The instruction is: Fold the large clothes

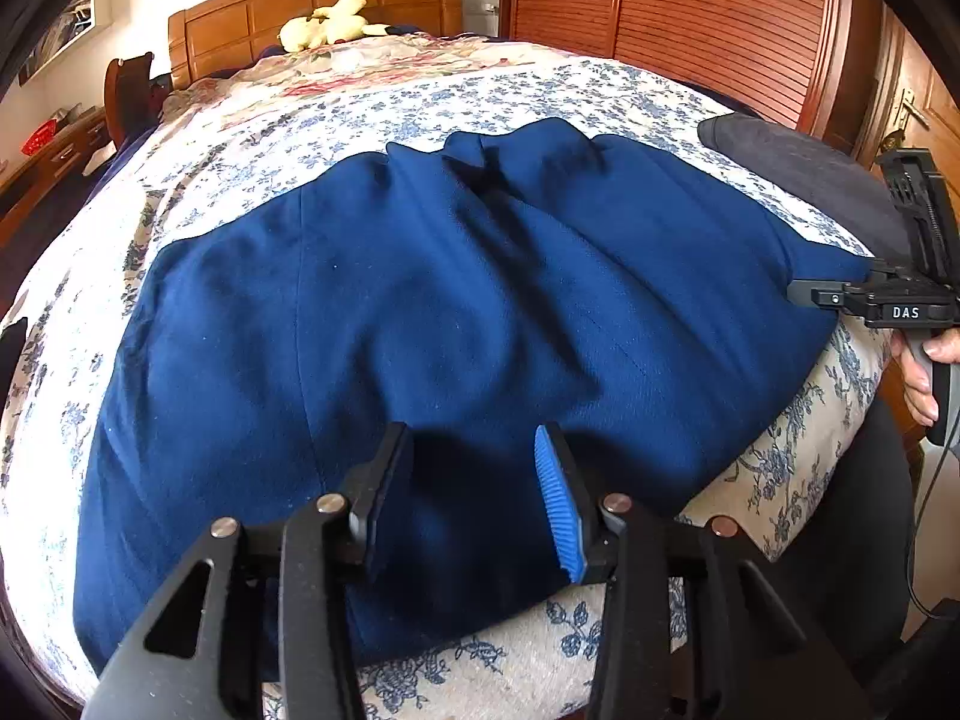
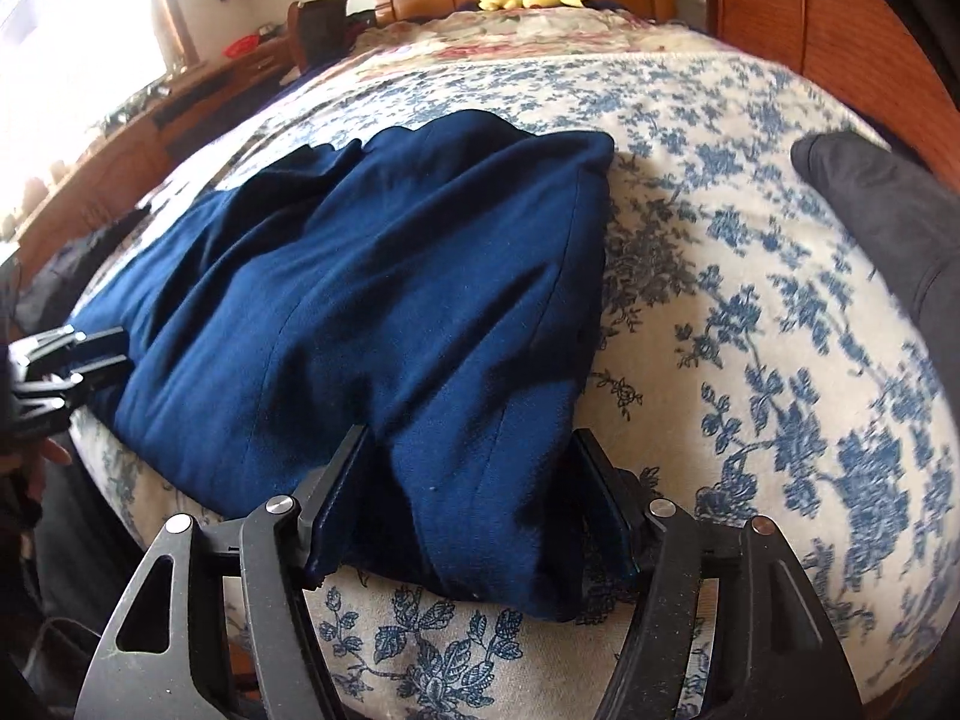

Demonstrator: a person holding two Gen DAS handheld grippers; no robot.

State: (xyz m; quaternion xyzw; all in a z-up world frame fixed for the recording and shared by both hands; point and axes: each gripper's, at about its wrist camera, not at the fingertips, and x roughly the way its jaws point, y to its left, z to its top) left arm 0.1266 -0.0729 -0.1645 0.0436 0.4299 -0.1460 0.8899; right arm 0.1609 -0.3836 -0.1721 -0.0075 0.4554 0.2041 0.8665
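A large navy blue garment [image 1: 420,312] lies spread on the bed, reaching its near edge; it also shows in the right wrist view [image 2: 384,312]. My left gripper [image 1: 474,468] is open, its jaws wide apart just above the garment's near hem. My right gripper [image 2: 474,480] is open, its jaws straddling the garment's near right corner without pinching it. The right gripper also shows at the garment's right edge in the left wrist view [image 1: 810,294]. The left gripper shows at the left edge of the right wrist view [image 2: 90,354].
The bed has a blue floral cover [image 2: 750,330]. A dark grey cloth [image 1: 804,174] lies on the bed's right side. A yellow plush toy [image 1: 327,24] sits by the wooden headboard [image 1: 312,6]. A wooden wardrobe [image 1: 690,18] stands at right, a desk [image 2: 180,96] at left.
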